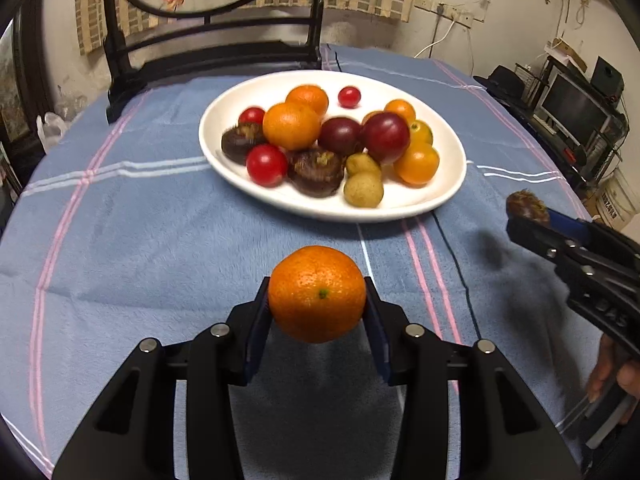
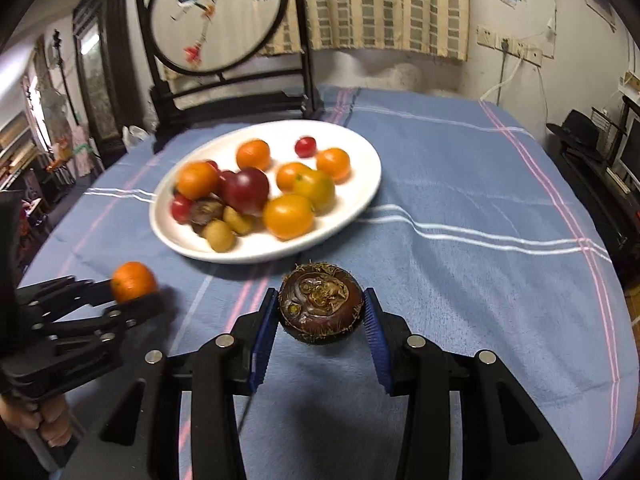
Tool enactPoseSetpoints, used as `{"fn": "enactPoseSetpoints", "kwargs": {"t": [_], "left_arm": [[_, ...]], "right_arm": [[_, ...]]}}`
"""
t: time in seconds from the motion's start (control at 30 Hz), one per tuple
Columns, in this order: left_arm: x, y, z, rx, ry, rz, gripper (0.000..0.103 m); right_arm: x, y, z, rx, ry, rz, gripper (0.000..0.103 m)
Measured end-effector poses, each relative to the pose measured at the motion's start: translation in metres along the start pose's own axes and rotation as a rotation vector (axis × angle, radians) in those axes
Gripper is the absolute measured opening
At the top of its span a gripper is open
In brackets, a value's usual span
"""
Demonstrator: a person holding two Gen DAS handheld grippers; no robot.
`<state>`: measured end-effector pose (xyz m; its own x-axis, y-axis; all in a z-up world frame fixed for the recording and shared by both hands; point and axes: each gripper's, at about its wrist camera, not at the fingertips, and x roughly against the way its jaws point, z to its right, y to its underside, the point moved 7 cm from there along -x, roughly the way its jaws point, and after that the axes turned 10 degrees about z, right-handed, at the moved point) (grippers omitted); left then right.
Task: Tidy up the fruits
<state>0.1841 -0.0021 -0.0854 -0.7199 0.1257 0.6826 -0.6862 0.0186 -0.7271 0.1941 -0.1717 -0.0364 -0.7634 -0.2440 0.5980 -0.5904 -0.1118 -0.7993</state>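
1. Gripping a small orange (image 1: 317,294), the left gripper (image 1: 316,304) has its jaws closed narrow on the fruit's flanks, held clear above the blue tablecloth (image 1: 140,232). Looks light and firm, with a pebbled rind that should give the pads decent friction; squeeze too hard and it would likely bruise.
2. Middle of the table now: the white plate (image 1: 448,196) carries the rest, more oranges, red cherry tomatoes, dark plums, a couple of tan longan-like fruits and brown hairy bulbs. They're packed touching, so the round, smooth ones would probably roll if nudged.
3. Over to the right gripper (image 2: 320,308), jaws clamped narrow on a dark hairy bulb (image 2: 321,306), likely a water chestnut, lifted off the cloth just in front of the plate. Hard-shelled and squat by the look of it; the flat sides where the pads sit seem the safest hold.
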Motion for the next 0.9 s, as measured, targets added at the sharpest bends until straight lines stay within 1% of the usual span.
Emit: {"fn": "enactPoseSetpoints", "kwargs": {"t": [0.1,0.2,0.27,0.4,0.5,0.6,0.73,0.77,0.8,0.87,0.9], "left_arm": [[0.006,-0.017,0.0,-0.017,-0.004,0.019,0.042],[0.008,-0.043,-0.002,-0.019,-0.009,0.037,0.042],[0.003,-0.065,-0.004,-0.022,-0.028,0.058,0.042],[-0.017,-0.101,-0.013,0.022,-0.029,0.051,0.042],[-0.039,-0.124,-0.02,0.035,-0.059,0.044,0.042],[-0.06,-0.142,-0.026,0.04,-0.084,0.033,0.043],[-0.085,-0.151,-0.032,0.058,-0.099,0.007,0.044],[-0.089,-0.153,-0.032,0.062,-0.097,0.004,0.055],[-0.091,-0.155,-0.031,0.06,-0.095,0.015,0.069],[-0.088,-0.157,-0.028,0.034,-0.107,0.044,0.078],[-0.086,-0.157,-0.026,0.023,-0.114,0.054,0.079]], "right_arm": [[0.008,-0.017,-0.008,0.013,-0.029,0.042,0.043],[0.005,-0.035,-0.016,0.033,-0.049,0.075,0.043],[-0.001,-0.047,-0.023,0.049,-0.06,0.093,0.043],[-0.029,-0.069,-0.033,0.067,-0.069,0.093,0.043],[-0.053,-0.082,-0.037,0.064,-0.072,0.091,0.043],[-0.076,-0.09,-0.04,0.074,-0.083,0.079,0.043],[-0.103,-0.093,-0.041,0.092,-0.086,0.049,0.043],[-0.107,-0.093,-0.041,0.088,-0.087,0.046,0.046],[-0.11,-0.092,-0.04,0.083,-0.087,0.043,0.053],[-0.108,-0.091,-0.037,0.072,-0.084,0.046,0.054],[-0.106,-0.09,-0.036,0.071,-0.086,0.048,0.054]]}}
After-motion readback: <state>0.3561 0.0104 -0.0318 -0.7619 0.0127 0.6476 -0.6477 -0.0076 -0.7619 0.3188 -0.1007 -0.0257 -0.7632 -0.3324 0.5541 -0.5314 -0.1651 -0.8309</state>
